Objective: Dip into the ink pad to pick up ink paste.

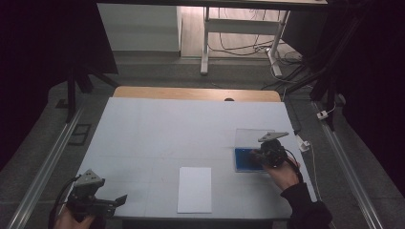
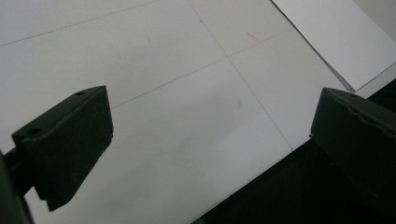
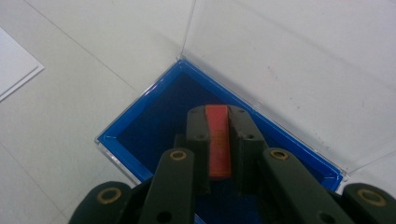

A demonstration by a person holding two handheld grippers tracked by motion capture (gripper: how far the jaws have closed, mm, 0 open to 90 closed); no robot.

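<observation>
A shallow blue box (image 1: 242, 161) (image 3: 149, 121) lies on the right side of the white table (image 1: 167, 129), its clear lid (image 1: 250, 137) (image 3: 280, 56) standing open behind it. My right gripper (image 1: 258, 155) (image 3: 218, 114) points down into the box. Its jaws are shut on a thin red flat piece (image 3: 218, 144) held on edge above the blue floor. My left gripper (image 1: 122, 199) (image 2: 210, 149) rests by the table's near left corner. Its jaws stand wide open over bare table with nothing between them.
A white sheet of paper (image 1: 195, 189) (image 2: 345, 37) lies near the front edge between the two hands. The table's front edge runs just under the left gripper. A wooden strip (image 1: 196, 93) borders the far edge, with desk legs and cables on the floor beyond.
</observation>
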